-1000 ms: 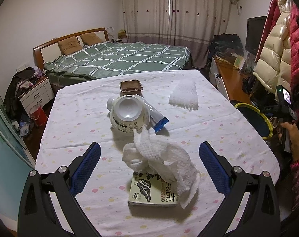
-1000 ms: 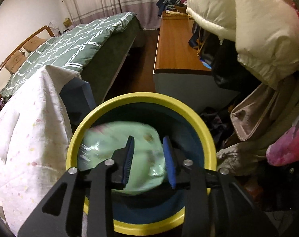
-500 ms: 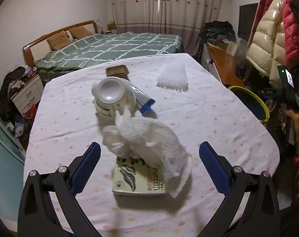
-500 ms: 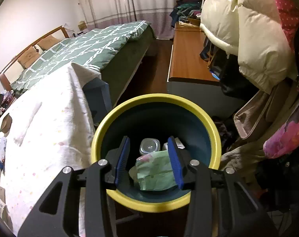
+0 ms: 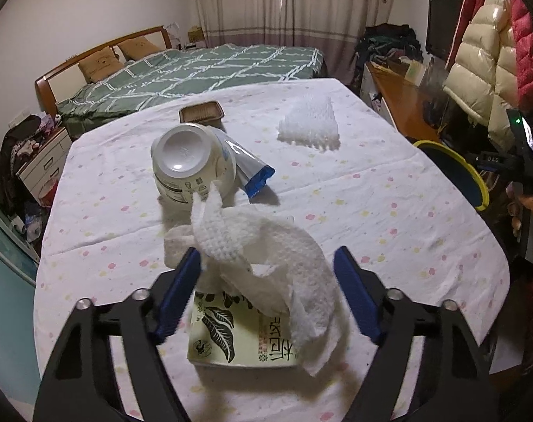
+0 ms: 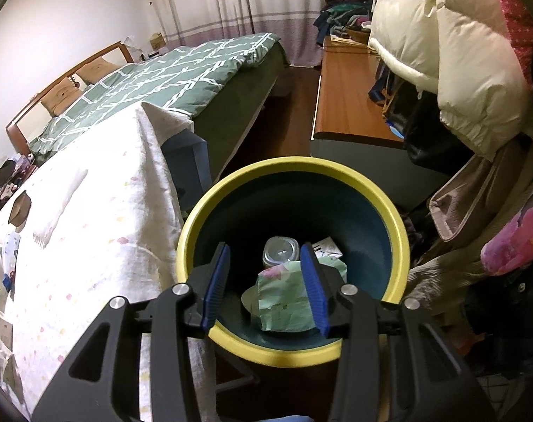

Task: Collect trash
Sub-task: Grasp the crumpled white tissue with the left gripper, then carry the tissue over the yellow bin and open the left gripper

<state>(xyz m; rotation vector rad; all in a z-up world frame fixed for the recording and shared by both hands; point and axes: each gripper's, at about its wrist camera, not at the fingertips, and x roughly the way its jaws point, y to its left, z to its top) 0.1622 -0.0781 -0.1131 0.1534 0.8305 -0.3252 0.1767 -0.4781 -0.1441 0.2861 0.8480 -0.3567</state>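
A yellow-rimmed bin [image 6: 294, 351] holds a green wrapper [image 6: 284, 299] and a clear jar [image 6: 280, 251] (partly hidden); the right hand-held gripper [image 6: 266, 288] hangs open and empty above. The left hand-held gripper [image 5: 266, 292], closing, straddles crumpled tissue [image 5: 266, 253] on the table [image 5: 389, 211].

Both grippers [image 5: 266, 292] [image 6: 269, 285] look black-framed, silver-screwed, with ribbed blue pads [image 5: 177, 293].

The left gripper [image 5: 266, 288] has sunk toward the crumpled white tissue [image 5: 266, 253], and its jaws, wide a second ago, are closing around it (the pads not yet pressing). The green packet [image 6: 284, 299], earlier between the right gripper [image 6: 266, 281] fingers, now lies inside the yellow-rimmed bin [image 6: 291, 351], those jaws parted wider.
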